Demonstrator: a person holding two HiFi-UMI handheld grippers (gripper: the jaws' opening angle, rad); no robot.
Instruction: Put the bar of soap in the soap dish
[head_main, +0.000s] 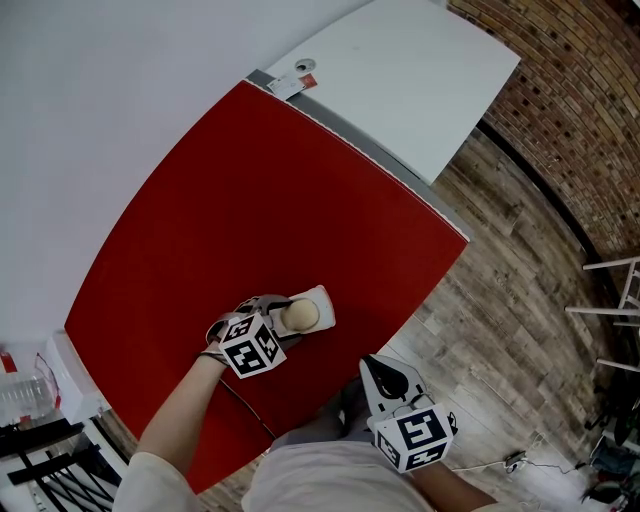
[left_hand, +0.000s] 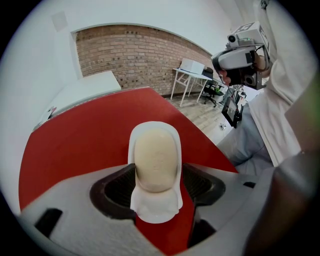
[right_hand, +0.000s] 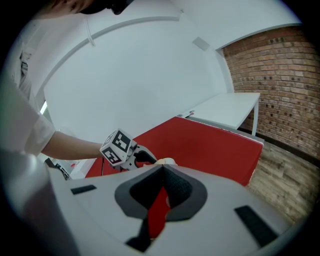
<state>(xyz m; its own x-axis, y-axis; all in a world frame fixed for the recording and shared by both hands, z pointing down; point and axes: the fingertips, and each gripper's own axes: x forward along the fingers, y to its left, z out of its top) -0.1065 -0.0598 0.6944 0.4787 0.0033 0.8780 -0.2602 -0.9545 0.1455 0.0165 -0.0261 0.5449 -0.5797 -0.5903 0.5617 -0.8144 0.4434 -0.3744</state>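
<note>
A beige bar of soap (head_main: 299, 316) lies in a white soap dish (head_main: 320, 298) on the red table (head_main: 260, 200), near its front edge. My left gripper (head_main: 284, 320) reaches over them from the left and stands open. In the left gripper view the soap (left_hand: 156, 160) rests in the dish (left_hand: 153, 126), and both sit between the dark pads (left_hand: 115, 192) of the left gripper (left_hand: 157, 187). My right gripper (head_main: 378, 368) hovers off the table's front edge, shut and empty. In the right gripper view the right gripper's (right_hand: 161, 175) pads meet at the tips.
A white table (head_main: 410, 70) adjoins the red one at the far end, with a small tag-like item (head_main: 298, 75) at the join. Wood floor (head_main: 500, 300) and a brick wall (head_main: 570, 110) lie to the right. A plastic bottle (head_main: 20, 395) stands at the lower left.
</note>
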